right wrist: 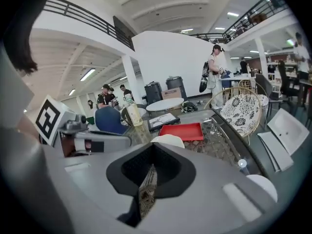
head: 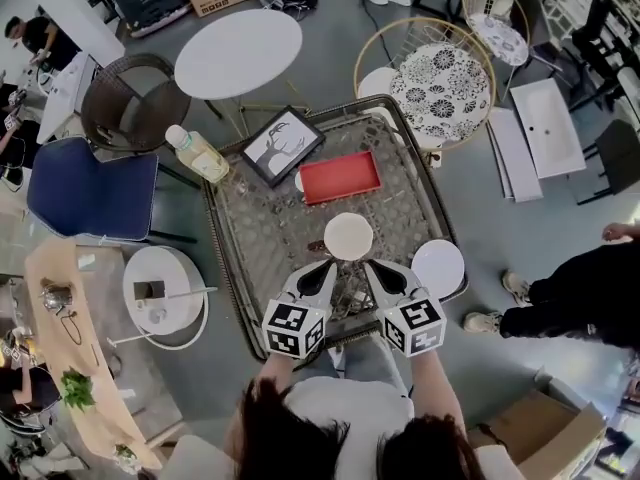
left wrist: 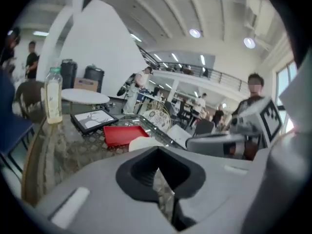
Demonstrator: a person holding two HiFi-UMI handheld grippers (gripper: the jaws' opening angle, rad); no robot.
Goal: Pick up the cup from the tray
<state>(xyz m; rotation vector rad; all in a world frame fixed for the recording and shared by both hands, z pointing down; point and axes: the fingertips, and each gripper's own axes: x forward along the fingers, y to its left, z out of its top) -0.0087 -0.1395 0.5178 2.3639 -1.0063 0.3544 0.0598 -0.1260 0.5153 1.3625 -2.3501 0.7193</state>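
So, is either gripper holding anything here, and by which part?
Nothing is held. The left gripper and the right gripper both have jaws together with nothing between them; the white cup stands on the table ahead, touched by neither.

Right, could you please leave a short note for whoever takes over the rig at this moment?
Left hand-held gripper: shut, empty, at the near table edge.
Right hand-held gripper: shut, empty, beside it.
White cup: on the glass table, just ahead of both grippers, on the near side of the red tray, which looks empty.
Done: nothing grasped yet.
Left: open one gripper, close it on the cup, lift.
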